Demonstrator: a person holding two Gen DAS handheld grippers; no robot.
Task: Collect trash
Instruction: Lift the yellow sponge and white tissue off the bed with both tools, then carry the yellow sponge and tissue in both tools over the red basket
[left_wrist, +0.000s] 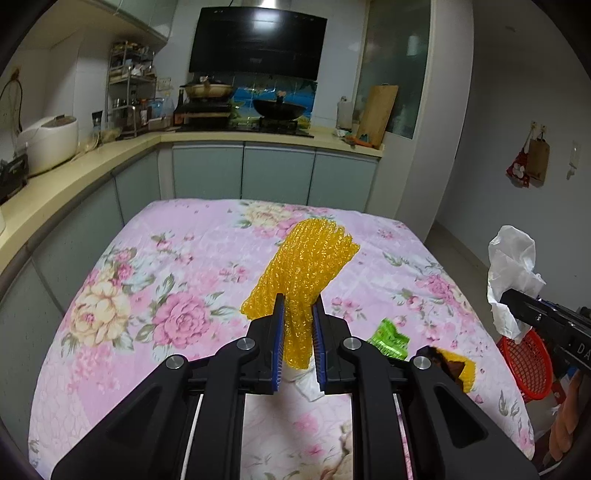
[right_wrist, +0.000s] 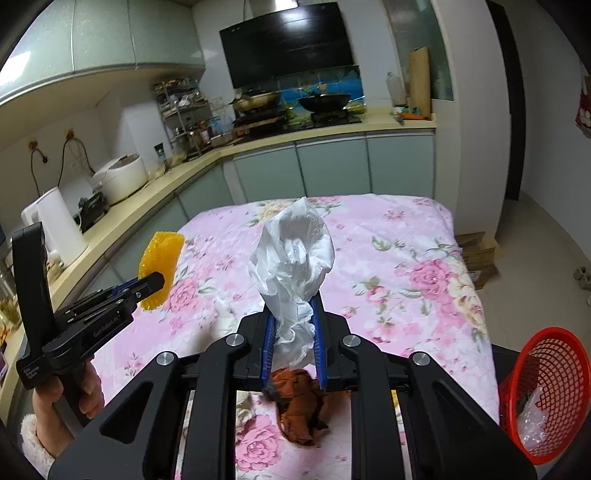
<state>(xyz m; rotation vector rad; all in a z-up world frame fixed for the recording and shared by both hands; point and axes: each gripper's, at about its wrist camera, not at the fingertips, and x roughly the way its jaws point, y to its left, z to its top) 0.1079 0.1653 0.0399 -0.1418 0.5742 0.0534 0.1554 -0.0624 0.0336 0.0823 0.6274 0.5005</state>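
A: Status, left side first?

B: Left gripper (left_wrist: 298, 306) is clamped on the yellow bubble wrap (left_wrist: 306, 266), lifted above the floral tablecloth (left_wrist: 155, 266). Right gripper (right_wrist: 293, 308) is closed around the crumpled white bag (right_wrist: 291, 258).

A: Receptacle?

B: Red basket (right_wrist: 546, 391), at the table's right edge.

A: Hazards?

B: Both items are light and springy; early release could land them outside the rim.

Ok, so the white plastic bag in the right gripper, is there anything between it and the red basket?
Nothing visible blocks it. The right gripper holds the white plastic bag above the floral table, and the red basket sits off the table's right edge, open side toward it, with a clear plastic scrap inside.
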